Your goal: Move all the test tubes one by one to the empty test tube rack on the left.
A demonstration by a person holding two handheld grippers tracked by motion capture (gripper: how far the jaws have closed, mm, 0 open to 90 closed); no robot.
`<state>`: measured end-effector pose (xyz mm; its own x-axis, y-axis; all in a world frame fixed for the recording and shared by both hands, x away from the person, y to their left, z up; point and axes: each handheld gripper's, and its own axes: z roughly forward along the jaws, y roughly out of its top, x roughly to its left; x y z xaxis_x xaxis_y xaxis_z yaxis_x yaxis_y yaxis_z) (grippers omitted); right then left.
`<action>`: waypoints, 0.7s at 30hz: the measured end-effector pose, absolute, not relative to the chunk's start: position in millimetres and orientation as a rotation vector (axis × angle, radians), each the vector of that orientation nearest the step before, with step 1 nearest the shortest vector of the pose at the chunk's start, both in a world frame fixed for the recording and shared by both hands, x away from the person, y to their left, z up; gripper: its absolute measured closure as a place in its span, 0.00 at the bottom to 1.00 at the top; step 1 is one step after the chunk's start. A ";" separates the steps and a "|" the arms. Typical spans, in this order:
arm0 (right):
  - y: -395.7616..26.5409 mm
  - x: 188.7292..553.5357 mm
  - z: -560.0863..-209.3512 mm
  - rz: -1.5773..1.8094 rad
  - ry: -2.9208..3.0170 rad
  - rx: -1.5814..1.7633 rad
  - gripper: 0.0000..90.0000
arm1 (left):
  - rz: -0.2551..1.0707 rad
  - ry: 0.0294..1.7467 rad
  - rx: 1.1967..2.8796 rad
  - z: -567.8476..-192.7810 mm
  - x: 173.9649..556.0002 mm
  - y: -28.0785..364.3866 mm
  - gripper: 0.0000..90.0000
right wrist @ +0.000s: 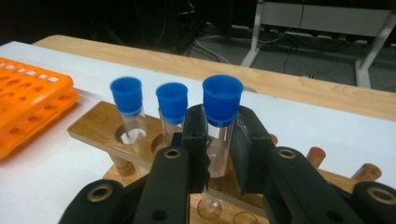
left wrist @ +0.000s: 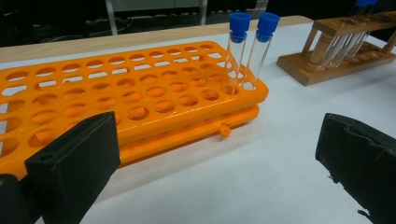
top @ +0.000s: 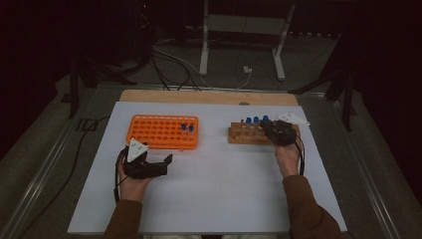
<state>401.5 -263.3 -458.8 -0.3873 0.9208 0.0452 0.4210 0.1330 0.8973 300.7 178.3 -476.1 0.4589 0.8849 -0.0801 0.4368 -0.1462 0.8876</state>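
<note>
My right gripper point(right wrist: 219, 135) is shut on a clear test tube with a blue cap point(right wrist: 220, 121), clamped just below the cap. The tube stands upright in the wooden rack point(right wrist: 98, 123), the rightmost of three; two more blue-capped tubes point(right wrist: 127, 105) stand to its left. From above, the right gripper point(top: 276, 130) sits over the right end of the wooden rack point(top: 246, 134). My left gripper point(left wrist: 215, 154) rests open on the white table, nothing between its jaws, just in front of the orange rack point(left wrist: 116, 98). Two blue-capped tubes point(left wrist: 238, 51) stand at that rack's far right corner.
The white board point(top: 214, 184) lies on a wooden table whose bare back edge point(top: 209, 96) shows behind both racks. Most holes of the orange rack point(top: 161, 132) hold nothing. Cables and a metal stand's legs point(top: 204, 50) lie on the floor beyond the table.
</note>
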 end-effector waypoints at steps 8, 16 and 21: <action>-264.9 397.0 -445.1 1.239 1.861 1.254 0.85 | 0.599 1.135 1.764 -476.3 300.6 178.2 0.01; -265.4 393.4 -424.9 1.267 1.852 1.210 0.85 | 0.601 1.141 1.765 -476.7 300.6 177.9 0.01; -265.8 390.7 -418.7 1.273 1.848 1.196 0.85 | 0.600 1.139 1.765 -476.5 300.5 178.1 0.01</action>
<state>390.7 -265.8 -418.7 -0.4220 0.9064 0.0201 0.3419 0.1386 0.9294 300.5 178.1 -476.5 0.4527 0.8884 -0.0766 0.4392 -0.1473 0.8862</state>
